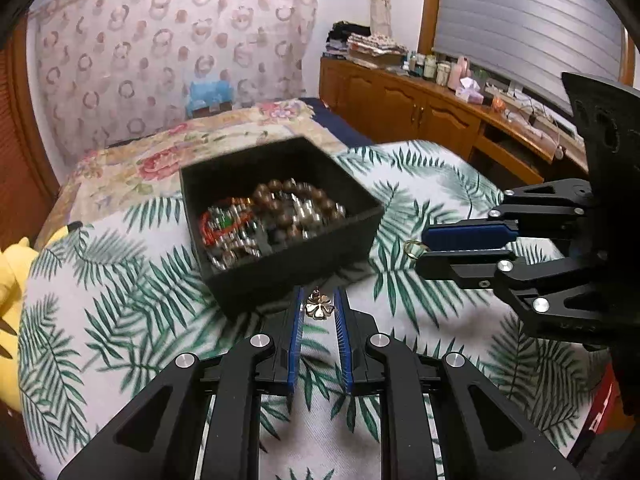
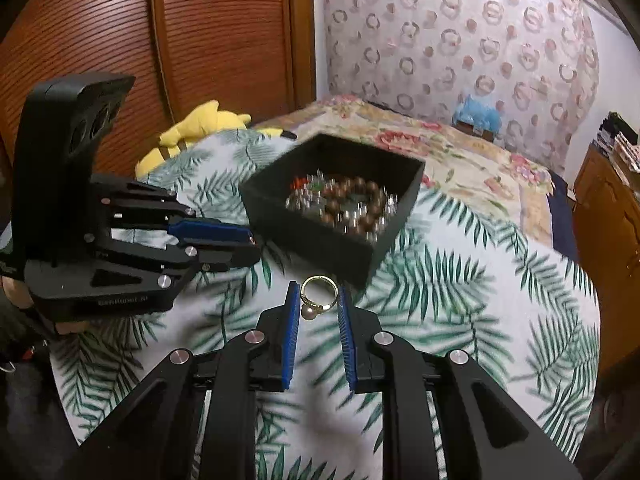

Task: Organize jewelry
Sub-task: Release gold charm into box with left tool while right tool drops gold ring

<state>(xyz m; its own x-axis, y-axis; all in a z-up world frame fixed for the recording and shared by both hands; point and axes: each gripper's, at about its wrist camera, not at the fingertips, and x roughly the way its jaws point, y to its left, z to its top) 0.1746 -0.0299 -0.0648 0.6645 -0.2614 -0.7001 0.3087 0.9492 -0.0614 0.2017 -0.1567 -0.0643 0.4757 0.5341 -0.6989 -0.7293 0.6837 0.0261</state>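
Both grippers angled down toward black box (image 1: 280, 216); left gripper (image 1: 319, 308) fingers clamped on flower charm (image 1: 319, 307); right gripper (image 2: 319, 300) fingers clamped on gold ring (image 2: 319, 293), pearl pointing near

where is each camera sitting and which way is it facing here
Left wrist: on the left gripper, looking down its fingers at the flower-shaped metal earring it pinches and the square black jewelry box; the right gripper shows at right.
Right wrist: on the right gripper, pinching a gold pearl ring; the left gripper and a hand show at left.
Shared: box, leaf-print bedspread, both grippers.
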